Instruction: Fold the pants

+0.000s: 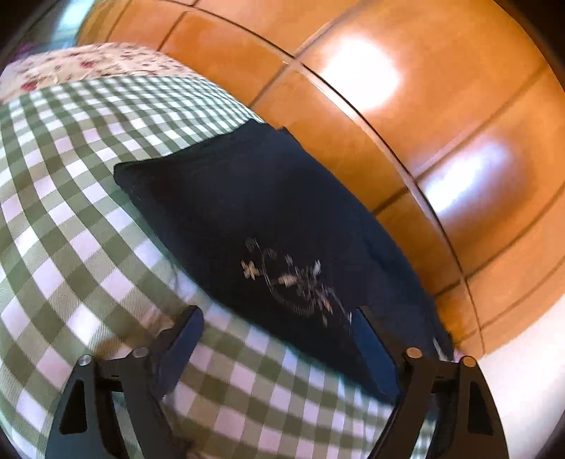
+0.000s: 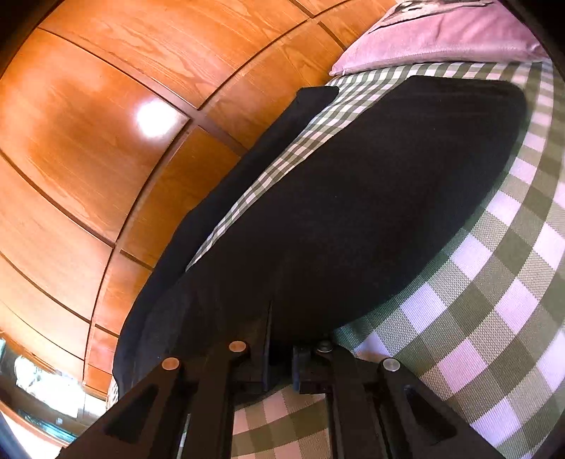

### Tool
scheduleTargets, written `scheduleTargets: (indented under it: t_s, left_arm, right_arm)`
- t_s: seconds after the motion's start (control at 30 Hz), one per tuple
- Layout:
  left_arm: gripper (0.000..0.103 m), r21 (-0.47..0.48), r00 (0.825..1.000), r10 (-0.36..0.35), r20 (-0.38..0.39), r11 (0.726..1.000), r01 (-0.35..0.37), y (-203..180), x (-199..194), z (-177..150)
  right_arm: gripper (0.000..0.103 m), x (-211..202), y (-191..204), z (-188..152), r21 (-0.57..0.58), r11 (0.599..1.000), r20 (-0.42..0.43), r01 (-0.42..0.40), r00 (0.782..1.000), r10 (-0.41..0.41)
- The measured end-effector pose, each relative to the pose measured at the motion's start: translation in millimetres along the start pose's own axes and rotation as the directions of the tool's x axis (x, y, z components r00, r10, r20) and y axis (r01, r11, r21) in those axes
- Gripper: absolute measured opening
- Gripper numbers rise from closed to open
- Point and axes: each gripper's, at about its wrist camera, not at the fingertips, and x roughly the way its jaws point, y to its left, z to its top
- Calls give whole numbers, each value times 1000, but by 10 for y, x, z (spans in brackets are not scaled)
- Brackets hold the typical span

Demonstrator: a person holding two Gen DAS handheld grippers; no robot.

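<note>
No readable text, labels, brands or numbers in either view. Closest candidate: a pale embroidered floral motif [image 1: 293,279] on the dark navy fabric pants [image 1: 247,212] in the left wrist view (motion-blurred, looks like flowers and curls, not letters). In the right wrist view a dark printed graphic [image 2: 429,9] sits on the pink cushion [image 2: 441,39] at the top edge; it is cut off by the frame and I cannot tell if it holds any lettering.
</note>
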Motion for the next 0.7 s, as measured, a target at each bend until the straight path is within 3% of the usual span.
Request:
scheduleTargets:
  t_s: [0.2,0.27,0.33,0.43,0.5,0.6,0.7]
  left_arm:
    - [64,-42,1000,-14,-15,999,13,53,192,165]
    - [53,-25,999,-11,-40,1000,10,41,302,207]
    - [21,-5,998,29,-60,1000,-29,59,377,226]
    - [17,-35,997,7,-74,999,-9,131,437,251]
    - [13,-6,997,14,-80,1000,-14,105,418,244]
    - [10,34,999,23,-49,999,-21,50,297,220]
    - [7,16,1000,-1,-25,1000,1,55,142,244]
  right_arm:
    - [7,11,5,-13,-7,1000,7,-2,1000,2]
    - [7,5,0,-19,-8,1000,8,-2,1000,2]
    - [7,10,2,-21,-13,1000,8,1,1000,-1]
    - [7,27,16,-21,-28,1000,7,8,1000,-8]
    - [6,25,19,-21,-32,999,8,11,1000,-11]
    - [6,22,27,-16,-37,999,8,20,1000,-20]
    - [8,10,110,-14,-75,995,8,64,998,-63]
